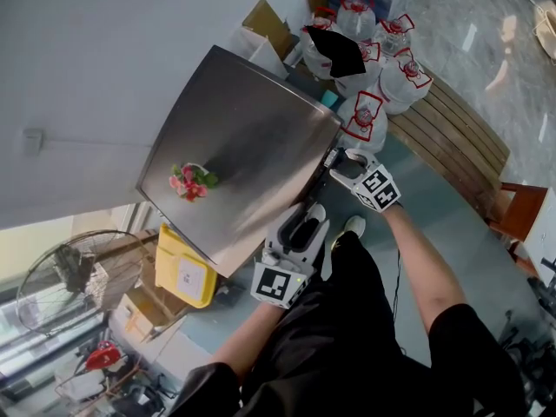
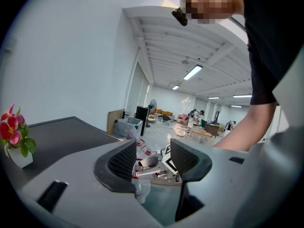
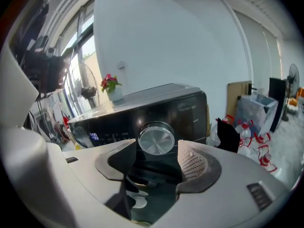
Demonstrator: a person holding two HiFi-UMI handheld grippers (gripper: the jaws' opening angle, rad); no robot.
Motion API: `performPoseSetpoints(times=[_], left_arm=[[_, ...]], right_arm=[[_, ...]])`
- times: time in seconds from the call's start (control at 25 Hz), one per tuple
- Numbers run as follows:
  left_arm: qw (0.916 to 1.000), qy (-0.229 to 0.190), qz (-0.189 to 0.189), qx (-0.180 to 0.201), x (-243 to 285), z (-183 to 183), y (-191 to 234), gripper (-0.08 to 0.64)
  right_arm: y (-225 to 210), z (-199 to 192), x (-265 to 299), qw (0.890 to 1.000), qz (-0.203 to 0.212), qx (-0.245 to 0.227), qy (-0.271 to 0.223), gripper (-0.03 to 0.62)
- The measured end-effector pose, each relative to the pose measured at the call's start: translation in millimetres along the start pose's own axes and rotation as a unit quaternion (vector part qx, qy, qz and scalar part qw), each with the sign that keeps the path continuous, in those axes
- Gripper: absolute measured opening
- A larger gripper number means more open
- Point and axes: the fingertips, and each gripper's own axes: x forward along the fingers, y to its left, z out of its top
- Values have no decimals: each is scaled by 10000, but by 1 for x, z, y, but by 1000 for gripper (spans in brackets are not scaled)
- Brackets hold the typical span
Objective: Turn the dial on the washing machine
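The washing machine (image 1: pixel 243 146) has a steel top and a dark front panel (image 3: pixel 183 110). Its round silver dial (image 3: pixel 156 138) shows only in the right gripper view. My right gripper (image 3: pixel 159 154) is open right in front of the dial, which sits just beyond the fingertips, level with the gap between them. From the head view, the right gripper (image 1: pixel 340 165) is at the machine's front right corner. My left gripper (image 1: pixel 311 217) is open and holds nothing, lower along the front edge. In its own view the left gripper (image 2: pixel 152 158) points across the room past the right gripper (image 2: pixel 156 167).
A small pot of pink flowers (image 1: pixel 191 181) stands on the machine's top. Several water jugs (image 1: pixel 373 68) are clustered beyond the machine, beside a wooden bench (image 1: pixel 452 137). A yellow box (image 1: pixel 187 272) and a fan (image 1: pixel 61 285) lie to the left. A blue display (image 3: pixel 94 137) glows on the panel.
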Motion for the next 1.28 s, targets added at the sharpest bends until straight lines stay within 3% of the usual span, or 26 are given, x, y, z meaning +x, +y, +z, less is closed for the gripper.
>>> performPoseSetpoints(times=[0.2,0.44,0.76,0.92,1.12,1.28], left_arm=[[10000,22,-9,-9,4,-2,-3,199],[10000,27,2,-24,4,-2,-6,199],[9999,-25,-7,-104,3,-3,-1,199],[9999,15,38,-111,2,-3,2,199],[9999,-47,64,-123,4,0,3,199],[9999,-26,89,-116,2,0,6,199]], right_arm=[[4,7,13,9967,-121,-767,234,250],[3,3,19,9935,-257,-1019,441,249],[3,0,21,9979,0,-444,465,250],[1,2,23,9989,274,207,308,250],[-4,-1,19,9898,666,1241,218,250],[-5,1,19,9873,726,1403,151,250]])
